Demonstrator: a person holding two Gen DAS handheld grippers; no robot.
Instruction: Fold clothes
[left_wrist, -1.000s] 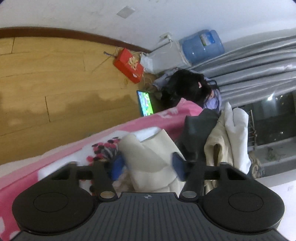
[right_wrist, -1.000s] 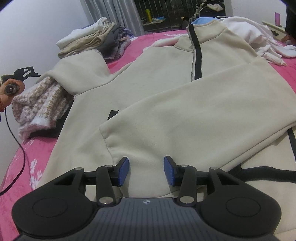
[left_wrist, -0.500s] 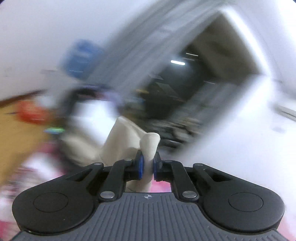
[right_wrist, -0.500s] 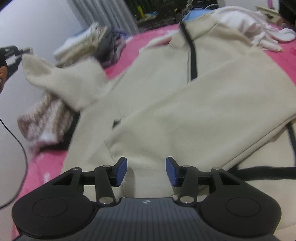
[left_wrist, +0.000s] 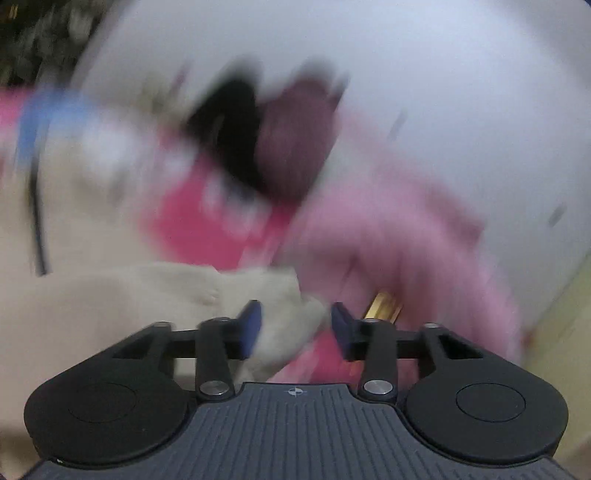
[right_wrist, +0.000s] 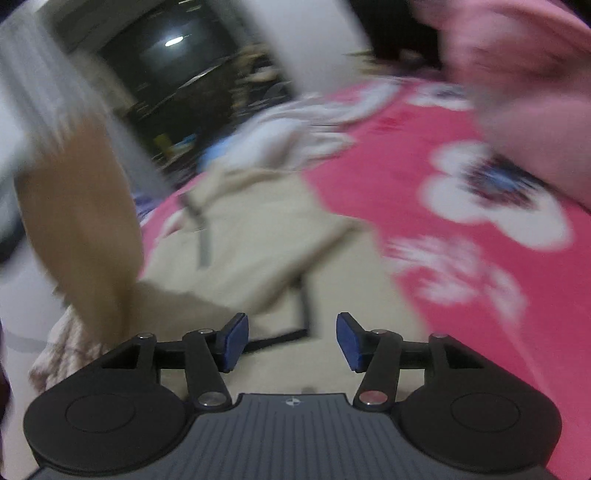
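Observation:
The cream zip jacket (right_wrist: 258, 236) lies spread on the pink flowered bedspread (right_wrist: 461, 221). In the heavily blurred left wrist view, one of its sleeve cuffs (left_wrist: 284, 306) rests between the blue pads of my left gripper (left_wrist: 295, 328). Those jaws are opening, and the cuff sits loose near the left pad, clear of the right one. My right gripper (right_wrist: 291, 339) hovers over the jacket's lower part near a black trim line (right_wrist: 280, 336). Its jaws are opening too, with nothing pinched between them.
A person's pink sleeve (left_wrist: 388, 229) fills the right of the left wrist view, with a small gold object (left_wrist: 382, 306) beyond the right finger. A blurred tan shape (right_wrist: 81, 221) hangs at the left of the right wrist view. White clothes (right_wrist: 291, 136) lie at the far end of the bed.
My left gripper closed on the sleeve cuff, swung it fast across the jacket while rolling, and now stands apart around it. My right gripper swung sideways and spread wider.

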